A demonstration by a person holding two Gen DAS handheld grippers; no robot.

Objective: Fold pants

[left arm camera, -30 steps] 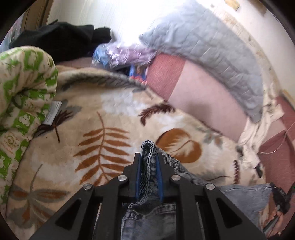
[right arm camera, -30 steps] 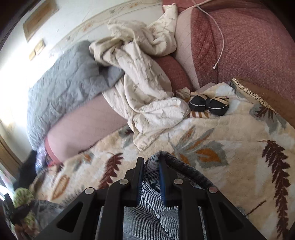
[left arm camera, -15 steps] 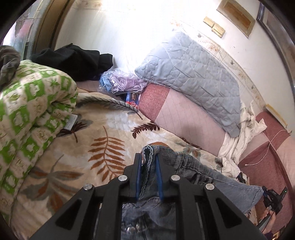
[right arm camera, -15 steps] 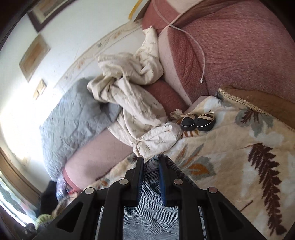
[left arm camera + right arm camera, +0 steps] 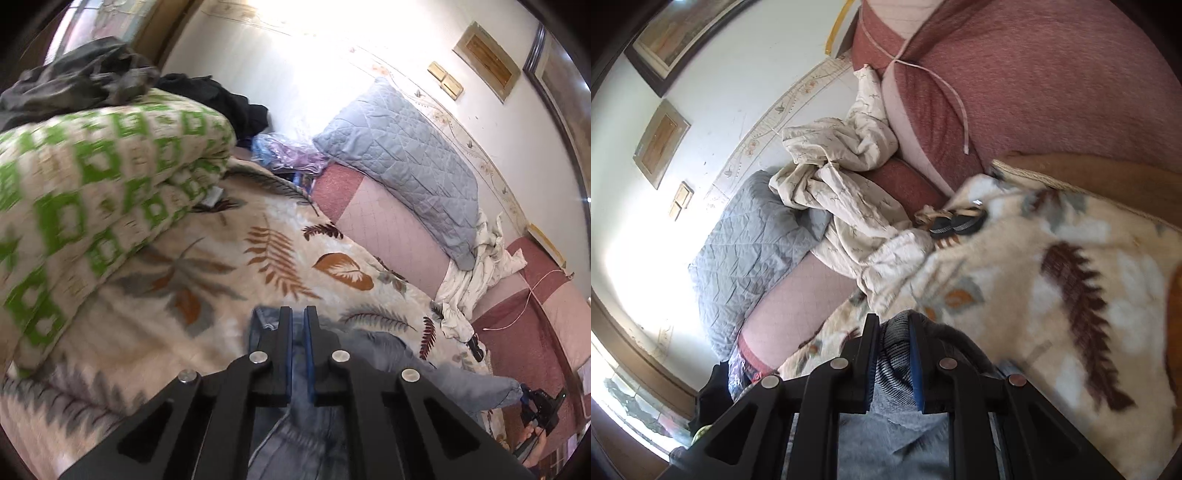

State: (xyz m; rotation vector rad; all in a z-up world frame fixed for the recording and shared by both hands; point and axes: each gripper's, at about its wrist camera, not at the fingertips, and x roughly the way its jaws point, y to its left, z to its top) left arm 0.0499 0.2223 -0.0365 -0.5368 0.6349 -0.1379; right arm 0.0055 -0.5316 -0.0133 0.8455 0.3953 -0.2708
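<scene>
The blue denim pants hang stretched over the leaf-print blanket between my two grippers. In the left wrist view my left gripper has its jaws drawn almost together, a thin layer of denim sits in the slit, and a hem shows beside the left finger. My right gripper is shut on a thick fold of the pants, whose grey striped inside faces the camera. It also shows far right in the left wrist view, where the right gripper pinches the pants' other end, a hand beneath it.
A rolled green-and-white quilt lies left of the blanket, dark clothes on top. A grey quilted pillow and a crumpled cream sheet rest against the pink headboard cushions. Small black shoes sit on the blanket's far edge.
Both grippers have drawn back over the bed with the pants. The cloth that stuck up past my left fingertips no longer does, and those jaws stand closer together. The right grip looks unchanged.
</scene>
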